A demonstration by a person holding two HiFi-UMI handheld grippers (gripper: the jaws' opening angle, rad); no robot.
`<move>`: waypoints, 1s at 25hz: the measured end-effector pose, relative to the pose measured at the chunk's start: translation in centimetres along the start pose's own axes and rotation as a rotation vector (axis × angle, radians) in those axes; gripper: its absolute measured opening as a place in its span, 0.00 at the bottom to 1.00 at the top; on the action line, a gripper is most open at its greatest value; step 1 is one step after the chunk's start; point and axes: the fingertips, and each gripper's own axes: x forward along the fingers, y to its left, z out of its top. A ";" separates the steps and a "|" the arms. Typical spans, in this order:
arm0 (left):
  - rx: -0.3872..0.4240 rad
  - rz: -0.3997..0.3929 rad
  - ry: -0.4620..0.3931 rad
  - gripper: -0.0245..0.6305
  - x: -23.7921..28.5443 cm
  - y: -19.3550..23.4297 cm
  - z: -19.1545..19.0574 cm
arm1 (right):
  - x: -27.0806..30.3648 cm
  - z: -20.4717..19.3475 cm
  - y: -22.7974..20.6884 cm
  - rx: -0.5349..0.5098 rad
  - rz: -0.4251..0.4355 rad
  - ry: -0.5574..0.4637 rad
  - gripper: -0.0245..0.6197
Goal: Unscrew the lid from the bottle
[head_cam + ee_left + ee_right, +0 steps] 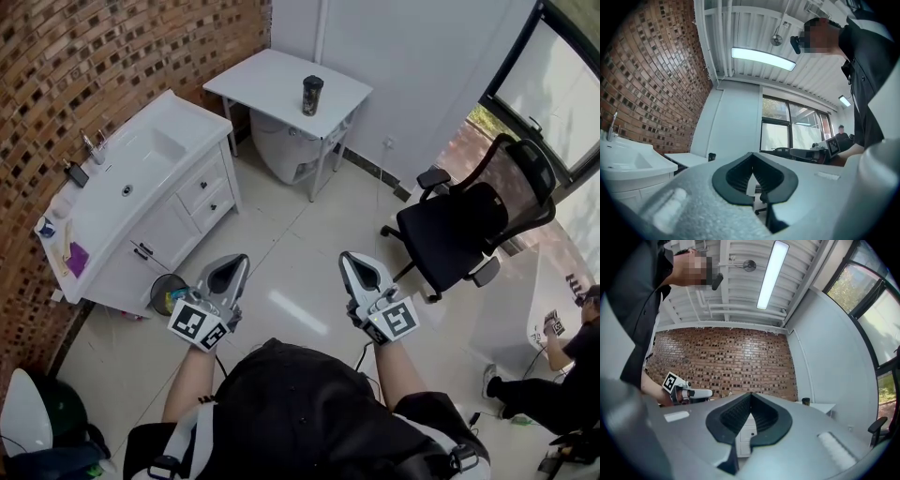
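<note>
At your far left the sink cabinet (141,183) stands against the brick wall (94,56) and has no part in this job. Next comes your left gripper (228,277), held out roughly level over the floor (291,234), its jaws pressed together with nothing between them. Ahead and a little right of it, well apart from both tools, the white table (267,84) stands near the corner of the room, and the dark bottle (312,96) is upright near its right-hand edge with the lid (313,81) on, as far as you can tell from here. Your right gripper (364,274) is level with the left one, just as closed and just as empty. Beyond it to the right sits the black office chair (459,230). By the look of it you are only at the approach, and nothing has been grasped. Your next move would be to walk up to the table, spread both sets of jaws, clamp one on the bottle's body to steady it and set the other on the lid. Mind the chair as you pass it.
</note>
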 end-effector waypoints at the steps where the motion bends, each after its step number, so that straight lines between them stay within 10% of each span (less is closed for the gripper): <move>1: -0.001 -0.001 0.001 0.04 0.6 -0.5 -0.1 | -0.5 0.1 -0.4 0.002 0.001 0.000 0.04; 13: -0.035 -0.022 0.043 0.04 5.1 -4.8 -3.0 | -3.4 -1.8 -4.0 0.037 0.028 0.050 0.04; 25: -0.027 -0.029 0.018 0.04 10.7 6.5 -3.1 | 8.1 -3.5 -8.4 0.022 0.020 0.060 0.04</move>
